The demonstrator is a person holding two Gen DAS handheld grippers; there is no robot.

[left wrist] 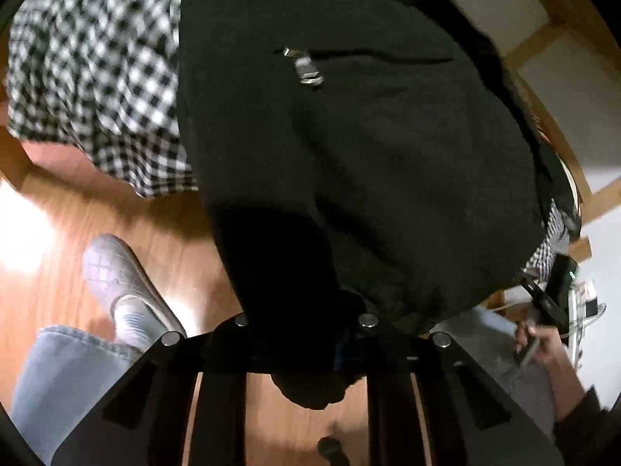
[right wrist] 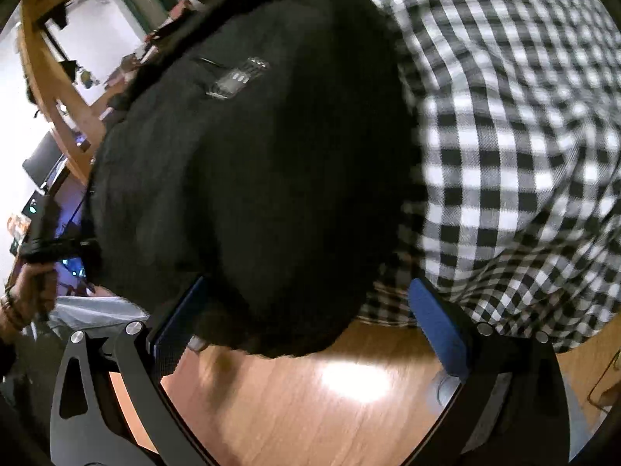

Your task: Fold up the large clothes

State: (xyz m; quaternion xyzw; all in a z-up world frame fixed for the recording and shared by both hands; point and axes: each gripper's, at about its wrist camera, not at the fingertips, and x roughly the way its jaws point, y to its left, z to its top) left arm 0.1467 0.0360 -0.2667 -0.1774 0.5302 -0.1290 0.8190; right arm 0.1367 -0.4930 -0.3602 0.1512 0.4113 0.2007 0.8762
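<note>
A large black fleece garment [left wrist: 349, 147] with a silver zip pull [left wrist: 308, 70] fills the left wrist view. My left gripper [left wrist: 310, 334] is shut on its lower edge, and a fold of black cloth hangs between the fingers. In the right wrist view the same black garment [right wrist: 252, 178] with its zip pull [right wrist: 236, 77] hangs over the edge of a surface. My right gripper [right wrist: 310, 322] is open, its blue-padded fingers [right wrist: 438, 322] spread either side of the garment's bottom edge without pinching it.
A black-and-white checked cloth [right wrist: 504, 136] covers the surface under the garment and also shows in the left wrist view [left wrist: 97, 77]. Below is a wooden floor [right wrist: 310, 407]. My jeans leg and grey shoe [left wrist: 120, 279] stand at lower left. A wooden frame [left wrist: 551, 39] is behind.
</note>
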